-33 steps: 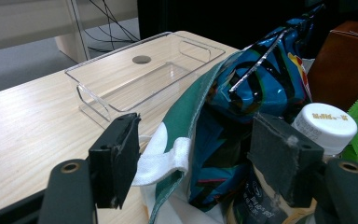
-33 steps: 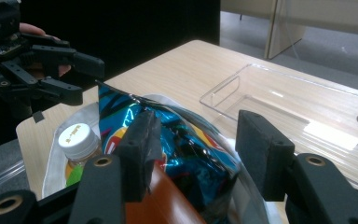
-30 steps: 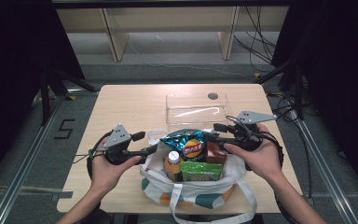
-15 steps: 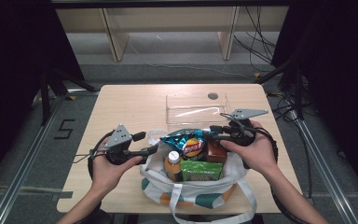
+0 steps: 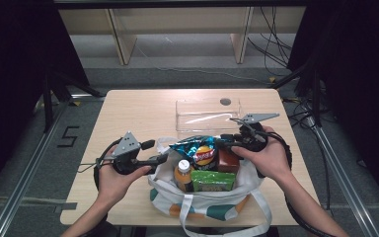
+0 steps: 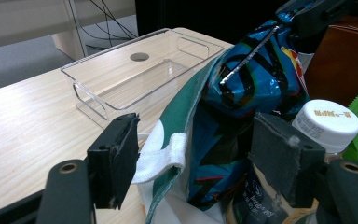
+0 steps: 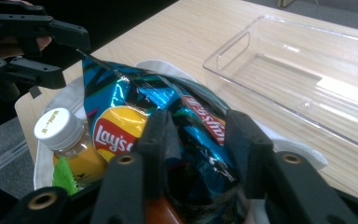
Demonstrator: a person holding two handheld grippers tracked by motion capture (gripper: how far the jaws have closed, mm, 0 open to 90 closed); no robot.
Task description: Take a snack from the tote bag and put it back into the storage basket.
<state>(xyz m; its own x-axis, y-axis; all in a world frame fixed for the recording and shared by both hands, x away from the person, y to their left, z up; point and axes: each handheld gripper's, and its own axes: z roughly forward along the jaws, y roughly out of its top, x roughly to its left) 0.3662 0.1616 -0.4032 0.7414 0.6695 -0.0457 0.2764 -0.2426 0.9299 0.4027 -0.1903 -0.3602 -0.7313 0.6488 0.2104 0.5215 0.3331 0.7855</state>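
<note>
A white, green and orange tote bag (image 5: 205,205) stands at the table's near edge. It holds a blue Lay's chips bag (image 5: 200,150), a white-capped juice bottle (image 5: 181,172), a green packet (image 5: 212,180) and a brown box (image 5: 228,160). My left gripper (image 5: 157,151) is open at the bag's left rim; in the left gripper view (image 6: 198,158) its jaws straddle the rim strap (image 6: 163,156) and the chips bag (image 6: 251,88). My right gripper (image 5: 222,143) is open, and its jaws (image 7: 200,140) stand on either side of the chips bag's top (image 7: 135,107).
A clear plastic tray (image 5: 207,114) lies empty just beyond the bag, near a round hole (image 5: 225,101) in the tabletop. The wooden table (image 5: 138,111) has bare room at the left and far side. Cables and dark frame posts flank the table.
My right gripper has moved left and down from beside the tray onto the chips bag. The left gripper has hardly shifted.
</note>
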